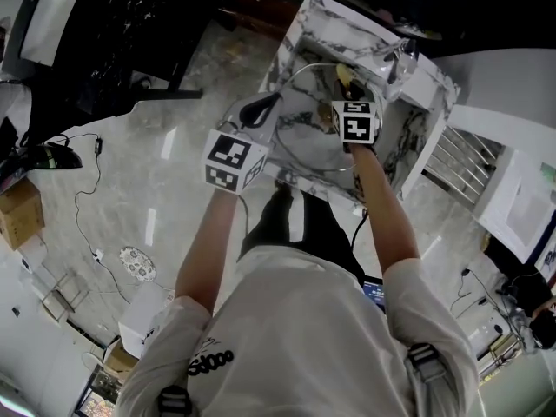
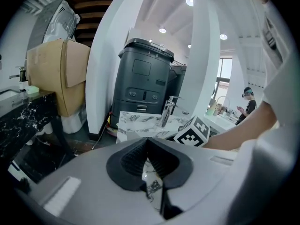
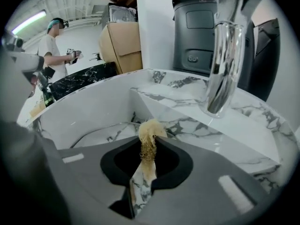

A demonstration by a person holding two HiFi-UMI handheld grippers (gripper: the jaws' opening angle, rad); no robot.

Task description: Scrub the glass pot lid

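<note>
Scrubbing stage, at the sink [image 1: 300, 26]. We see the glass pot lid [image 1: 308, 125] lying tilted in the marble-patterned basin, its thin metal rim [image 3: 105, 127] tracing an arc against the basin wall. The left tongs [image 2: 147, 142] are clenched at the lid's near edge, with what we take to be a sliver of glass between the pads, so we judge they steady the lid. The right tongs [image 3: 149, 147] are clamped on a tan fibrous scrubbing pad [image 3: 149, 130], poised just above the glass below the chrome faucet [image 3: 225, 55]. We judge the next move calls for pressing the pad flat on the glass and sweeping it across while the left grip resists sliding. The sink unit stands on a glossy pale stone floor [image 1: 148, 172] strewn with cables; behind it are a dark grey bin [image 2: 145, 78], a cardboard box [image 3: 123, 46], a black marble desk [image 3: 79, 81], and another person [image 3: 54, 46].
</note>
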